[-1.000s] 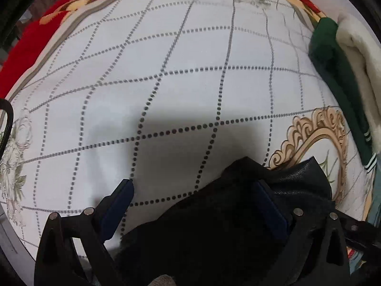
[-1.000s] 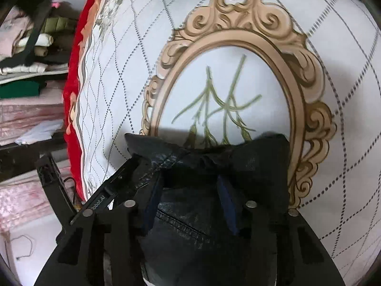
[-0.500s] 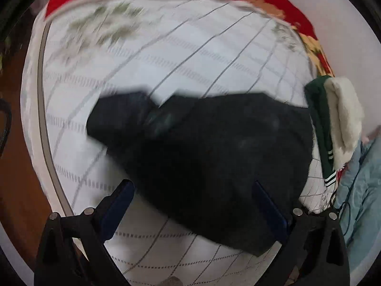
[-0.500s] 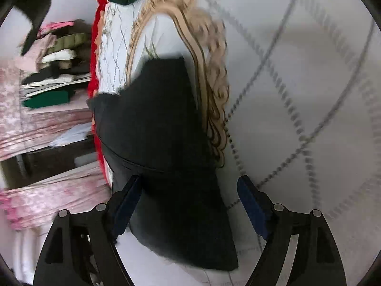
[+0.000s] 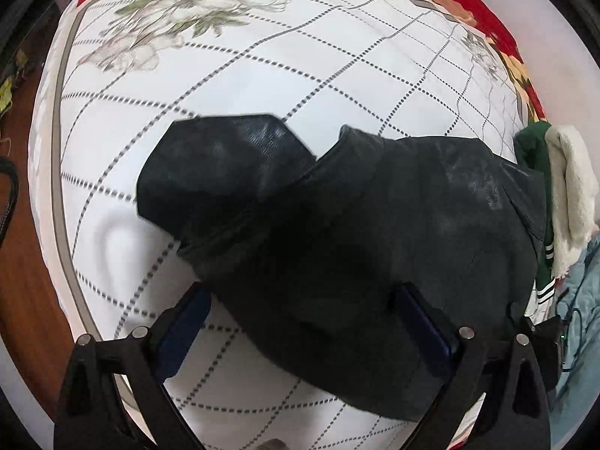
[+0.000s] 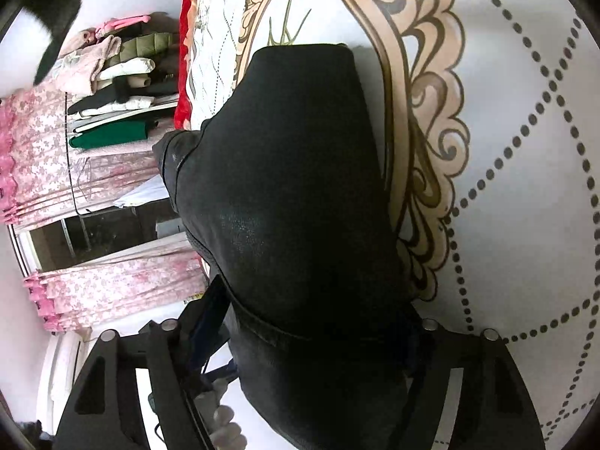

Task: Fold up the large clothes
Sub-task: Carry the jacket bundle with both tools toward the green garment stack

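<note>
Leather jacket (image 5: 375,225), black and folded, filled the lower centre of both views, lying on the white quilt (image 5: 300,67). Left gripper (image 5: 303,318) and right gripper (image 6: 315,322) hovered with jaws spread, gripping nothing.

My left wrist camera looks down from above the bed's near edge across the bedspread (image 5: 262,75) toward the far wall. My right wrist camera sits closer (and rolled sideways); both share the black jacket (image 5: 356,225) (image 6: 292,187).
</note>
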